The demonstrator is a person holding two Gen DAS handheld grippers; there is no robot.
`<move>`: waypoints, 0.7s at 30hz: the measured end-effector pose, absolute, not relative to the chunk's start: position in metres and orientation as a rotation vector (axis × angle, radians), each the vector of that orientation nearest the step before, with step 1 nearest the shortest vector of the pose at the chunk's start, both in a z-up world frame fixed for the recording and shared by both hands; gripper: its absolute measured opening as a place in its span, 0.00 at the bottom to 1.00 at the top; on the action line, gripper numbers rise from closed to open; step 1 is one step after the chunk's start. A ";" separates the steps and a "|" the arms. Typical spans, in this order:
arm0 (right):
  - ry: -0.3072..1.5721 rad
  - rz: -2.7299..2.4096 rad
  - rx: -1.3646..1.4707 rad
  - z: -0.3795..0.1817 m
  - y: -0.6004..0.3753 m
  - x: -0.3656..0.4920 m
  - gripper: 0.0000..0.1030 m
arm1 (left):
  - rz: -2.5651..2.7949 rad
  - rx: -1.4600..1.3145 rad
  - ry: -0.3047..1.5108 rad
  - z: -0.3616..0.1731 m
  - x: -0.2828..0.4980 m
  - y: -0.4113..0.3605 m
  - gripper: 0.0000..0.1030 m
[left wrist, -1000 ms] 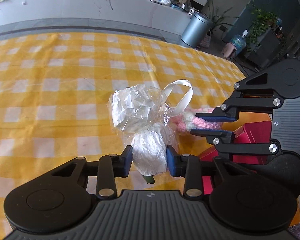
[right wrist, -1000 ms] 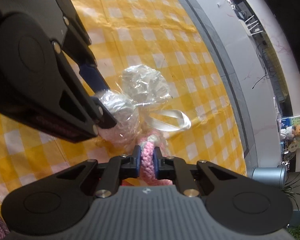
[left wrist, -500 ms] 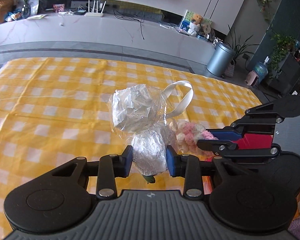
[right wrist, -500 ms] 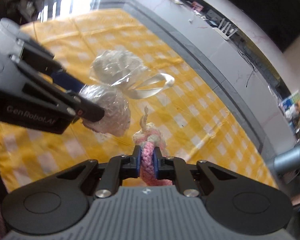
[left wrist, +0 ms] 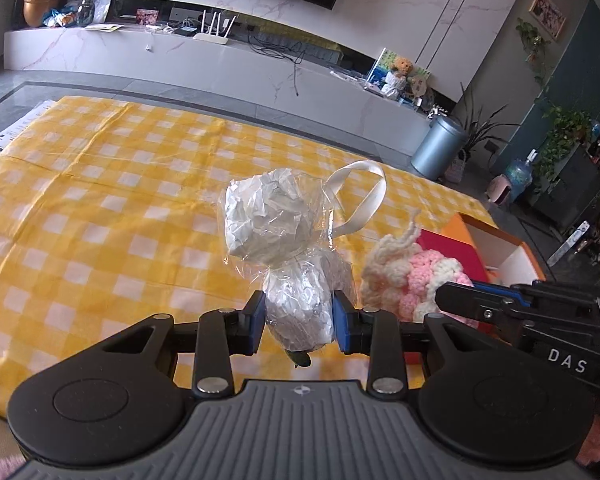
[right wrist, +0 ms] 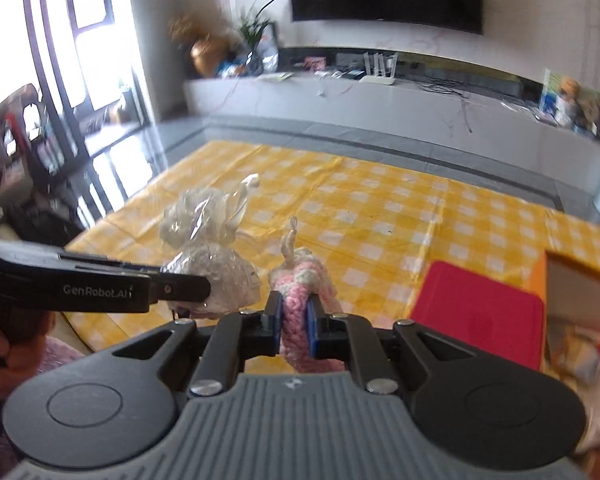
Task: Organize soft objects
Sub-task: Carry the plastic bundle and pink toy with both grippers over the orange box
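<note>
My left gripper [left wrist: 300,322] has its jaws clamped on the plastic-wrapped bundle [left wrist: 284,248]; my right gripper [right wrist: 294,322] pinches the pink knitted toy [right wrist: 300,280]. Both hang above the yellow checked desk [left wrist: 100,200], beside the red box [right wrist: 480,312].

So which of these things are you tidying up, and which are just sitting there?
Part of the job:
- wrapped bundle in the left tool
- pink knitted toy in the right tool
- orange box
- red lid

Just lying about:
- checked cloth
- bin
- teddy bear
- router
</note>
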State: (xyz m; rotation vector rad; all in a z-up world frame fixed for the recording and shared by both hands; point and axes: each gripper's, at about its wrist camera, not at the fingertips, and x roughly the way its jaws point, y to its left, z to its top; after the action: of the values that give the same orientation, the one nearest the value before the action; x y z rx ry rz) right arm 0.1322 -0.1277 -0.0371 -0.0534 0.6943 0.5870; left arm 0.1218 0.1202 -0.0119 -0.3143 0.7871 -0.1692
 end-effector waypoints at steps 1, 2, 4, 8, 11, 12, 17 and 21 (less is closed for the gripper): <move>0.686 0.574 -0.023 -0.036 -0.136 0.124 0.10 | -0.174 -0.315 0.777 -0.010 0.117 0.116 0.38; 0.676 0.559 0.008 -0.034 -0.145 0.115 0.10 | -0.180 -0.317 0.768 -0.008 0.114 0.112 0.38; 0.660 0.534 0.048 -0.033 -0.161 0.100 0.10 | -0.204 -0.319 0.758 -0.004 0.107 0.103 0.38; 0.645 0.488 0.079 -0.030 -0.190 0.076 0.10 | -0.258 -0.281 0.745 0.005 0.098 0.078 0.38; 0.619 0.446 0.096 -0.024 -0.214 0.063 0.10 | -0.298 -0.252 0.734 0.011 0.095 0.058 0.38; 0.611 0.432 0.097 -0.021 -0.222 0.059 0.10 | -0.313 -0.241 0.730 0.013 0.095 0.051 0.38; 0.558 0.352 0.120 -0.010 -0.263 0.041 0.10 | -0.387 -0.188 0.715 0.021 0.097 0.013 0.38; 0.533 0.290 0.130 -0.005 -0.300 0.032 0.10 | -0.445 -0.142 0.718 0.025 0.108 -0.018 0.38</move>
State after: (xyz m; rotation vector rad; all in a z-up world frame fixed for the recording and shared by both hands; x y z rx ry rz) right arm 0.0315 -0.2997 -0.0053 0.1302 0.5335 0.2902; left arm 0.1077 -0.0177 0.0250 -0.1421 0.7180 -0.4445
